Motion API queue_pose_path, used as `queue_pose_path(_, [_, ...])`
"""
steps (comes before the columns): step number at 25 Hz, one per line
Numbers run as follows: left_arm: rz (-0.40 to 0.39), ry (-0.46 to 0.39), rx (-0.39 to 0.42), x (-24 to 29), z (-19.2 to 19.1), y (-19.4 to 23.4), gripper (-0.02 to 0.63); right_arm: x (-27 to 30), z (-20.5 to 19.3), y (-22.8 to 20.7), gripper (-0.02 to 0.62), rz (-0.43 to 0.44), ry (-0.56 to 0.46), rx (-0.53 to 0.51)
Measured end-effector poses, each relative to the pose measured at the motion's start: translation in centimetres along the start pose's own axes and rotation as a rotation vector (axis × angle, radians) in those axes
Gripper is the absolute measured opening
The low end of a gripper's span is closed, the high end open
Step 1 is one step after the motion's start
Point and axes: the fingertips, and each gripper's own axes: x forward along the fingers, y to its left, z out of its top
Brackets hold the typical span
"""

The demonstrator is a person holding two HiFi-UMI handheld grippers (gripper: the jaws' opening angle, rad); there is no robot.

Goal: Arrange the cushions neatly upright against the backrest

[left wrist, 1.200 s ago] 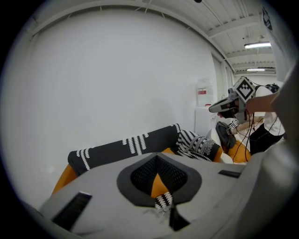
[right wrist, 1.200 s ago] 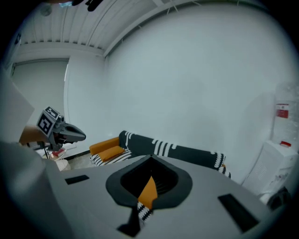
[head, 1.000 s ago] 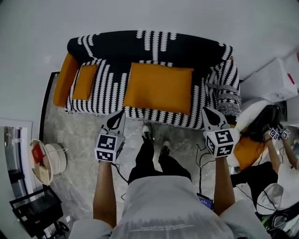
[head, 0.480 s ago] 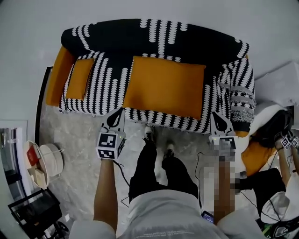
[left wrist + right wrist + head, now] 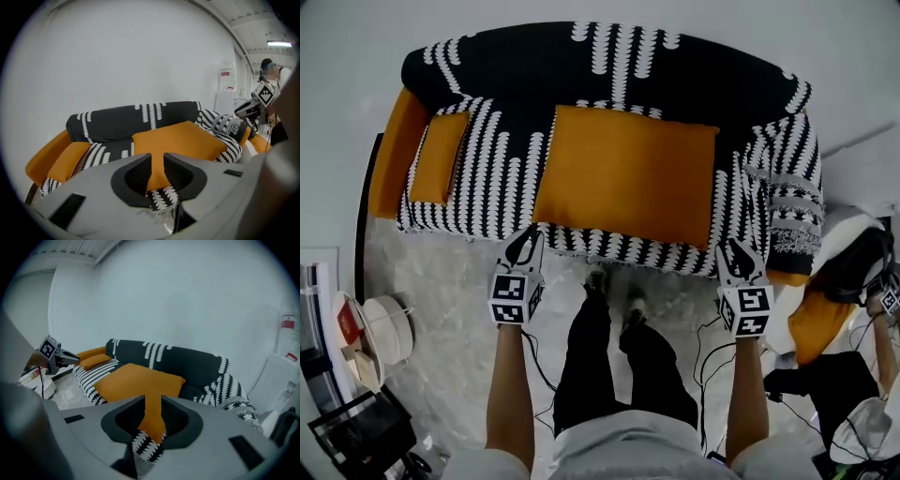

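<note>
Hard to make out: the heap of orange and white stuff (image 5: 811, 314) right of the sofa (image 5: 502, 178) is cut by the frame edge and can't be identified. A second person (image 5: 872, 394) there is only partly in frame. The sofa's front edge is partly covered by both tools. Left tongs (image 5: 526, 244) and right tongs (image 5: 738, 253) hang just short of that front edge, one toward each front corner of the large orange cushion (image 5: 623, 173). The jaws of both have just been opening and now stand apart, gripping nothing; only cushion and seat cover show through the gaps. The large orange cushion lies flat on the seat, its far edge near the foot of the backrest (image 5: 609, 66), not upright. The small orange cushion (image 5: 439, 157) lies at the seat's left end, just beside the orange armrest (image 5: 389, 155); whether it leans on it is unclear. Sofa cover is black with white chevron stripes, and a striped throw (image 5: 789, 202) is draped over the right arm. The floor (image 5: 441, 272) is pale and marbled, with a cable (image 5: 705, 333) trailing on it, and the wall (image 5: 356, 47) is plain white. The head view alone shows the wearer's legs (image 5: 609, 352) between the two tools. The left gripper view alone shows ceiling lights (image 5: 279, 43), and the right gripper view alone shows a white unit (image 5: 276, 378) past the sofa's right arm.
</note>
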Motion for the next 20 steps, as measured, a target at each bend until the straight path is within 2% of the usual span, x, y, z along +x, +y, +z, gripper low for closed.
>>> queue_pose_path(6, [0.007,0.037,0.001,3.7,-4.9,1.4,0.095,3.8,-4.6,-0.9,0.12,-0.024,0.039,0.044])
queue_pose_path(10, [0.01,0.087,0.014,6.3,-8.4,2.9,0.127,6.4,-7.7,-1.8,0.121,-0.044,0.066,0.067])
queue_pose_path(20, [0.027,0.139,0.014,12.3,-15.3,5.8,0.127,11.1,-15.3,-2.3,0.134,-0.067,0.152,0.096])
